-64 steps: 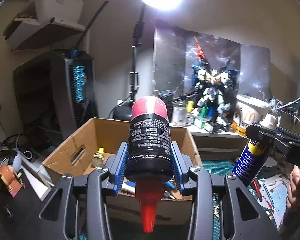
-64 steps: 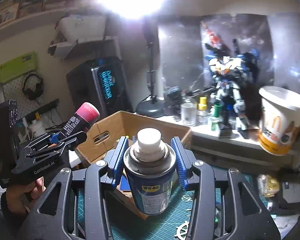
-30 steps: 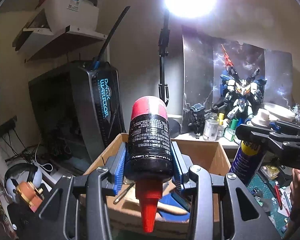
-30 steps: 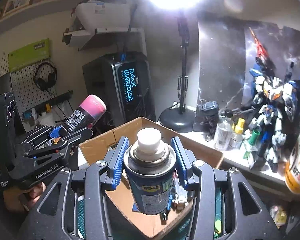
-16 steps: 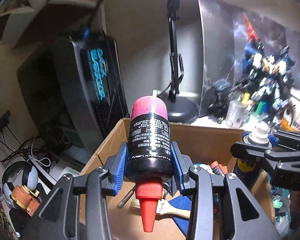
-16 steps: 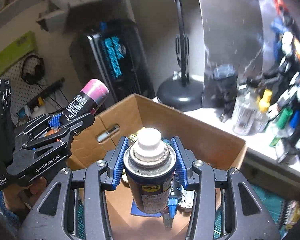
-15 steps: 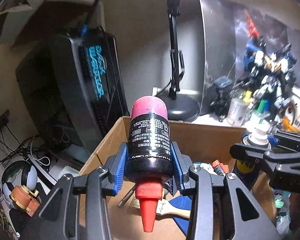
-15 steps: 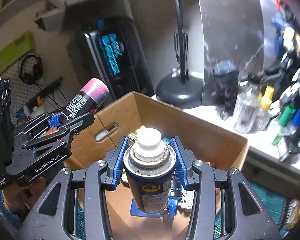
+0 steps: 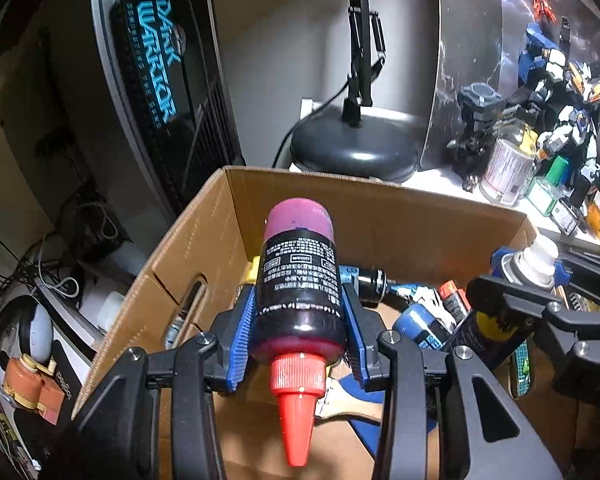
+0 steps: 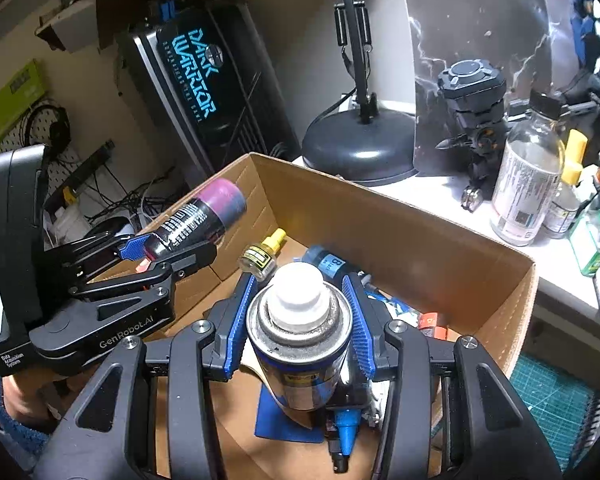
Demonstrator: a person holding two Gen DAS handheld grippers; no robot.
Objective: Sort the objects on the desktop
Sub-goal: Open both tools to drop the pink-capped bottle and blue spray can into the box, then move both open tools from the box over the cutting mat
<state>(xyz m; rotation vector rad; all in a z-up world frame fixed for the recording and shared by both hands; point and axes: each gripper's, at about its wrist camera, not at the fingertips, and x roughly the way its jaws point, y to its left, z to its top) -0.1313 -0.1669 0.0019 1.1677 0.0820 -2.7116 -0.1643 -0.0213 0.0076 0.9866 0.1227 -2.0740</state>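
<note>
My left gripper [image 9: 298, 312] is shut on a black bottle [image 9: 299, 280] with a pink base and a red cone nozzle pointing back at the camera; it hangs over the left part of an open cardboard box [image 9: 380, 208]. My right gripper [image 10: 300, 320] is shut on a blue spray can [image 10: 300, 344] with a white cap, held upright over the same box [image 10: 400, 224]. In the right wrist view the left gripper [image 10: 152, 256] with its bottle [image 10: 204, 212] sits over the box's left wall. The spray can [image 9: 496, 320] also shows in the left wrist view.
Inside the box lie a small yellow-capped bottle [image 10: 262, 254], a blue-labelled bottle [image 10: 328, 262], a brush with a wooden handle [image 9: 352, 400] and other small items. Behind stand a lamp base [image 9: 356, 148], a black speaker [image 9: 152, 100], model figures [image 9: 560, 120] and a clear bottle [image 10: 526, 188].
Both grippers have tilted down and moved forward over the box with their loads. The box now fills the lower view, and the lamp head and shelf have left the frame.
</note>
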